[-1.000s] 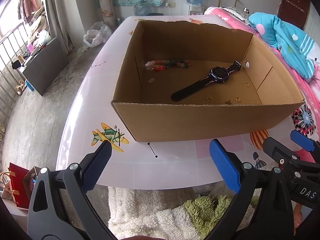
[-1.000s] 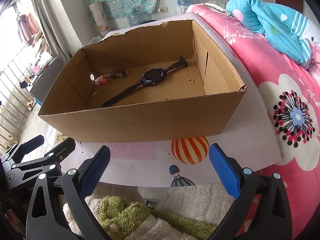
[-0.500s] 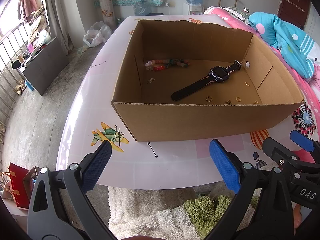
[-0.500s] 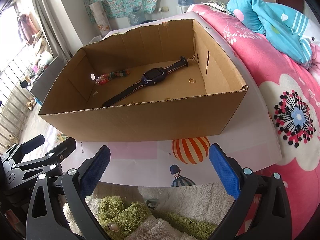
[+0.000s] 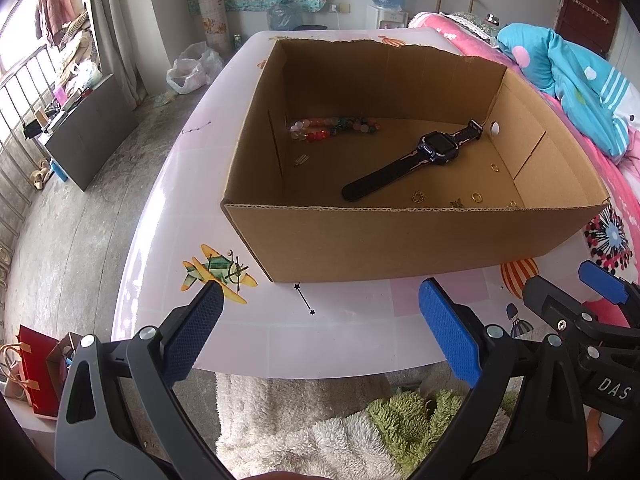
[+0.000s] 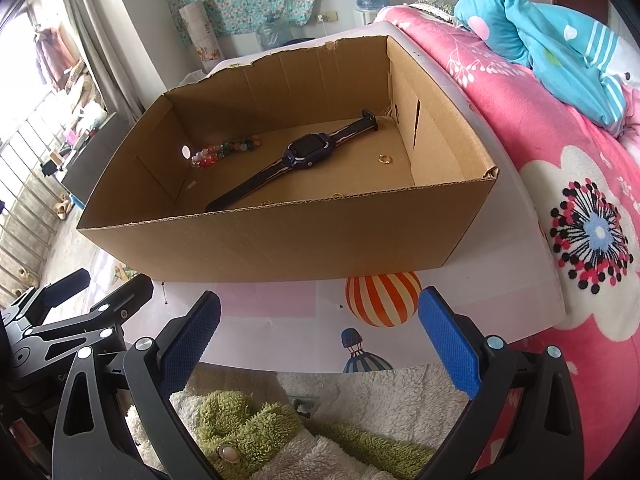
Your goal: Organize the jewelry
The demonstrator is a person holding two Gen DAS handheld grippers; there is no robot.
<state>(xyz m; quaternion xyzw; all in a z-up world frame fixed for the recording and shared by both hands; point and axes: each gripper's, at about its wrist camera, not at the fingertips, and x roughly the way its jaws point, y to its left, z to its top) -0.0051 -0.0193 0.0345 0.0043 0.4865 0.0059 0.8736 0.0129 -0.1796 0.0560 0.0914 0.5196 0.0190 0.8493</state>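
Note:
An open cardboard box [image 5: 360,248] [image 6: 280,248] stands on a pale pink printed table [image 5: 192,184]. Inside lie a dark watch [image 5: 434,150] [image 6: 306,152], a coloured bead bracelet [image 5: 336,128] [image 6: 226,151], a small silver charm [image 5: 302,159] and several small gold rings [image 5: 476,197] [image 6: 385,158]. My left gripper [image 5: 320,332] hangs open over the table's near edge, short of the box, holding nothing. My right gripper [image 6: 320,336] is open too, beside it on the right, also in front of the box.
A pink flowered bed [image 6: 560,168] with a turquoise quilt [image 5: 580,80] borders the table on the right. White and green fluffy fabric [image 5: 320,432] lies below the table edge. Red bags [image 5: 32,368] stand on the floor at left; a dark low cabinet [image 5: 88,128] is further back.
Both grippers stay open and nearly still. The right wrist view has crept slightly nearer the box.

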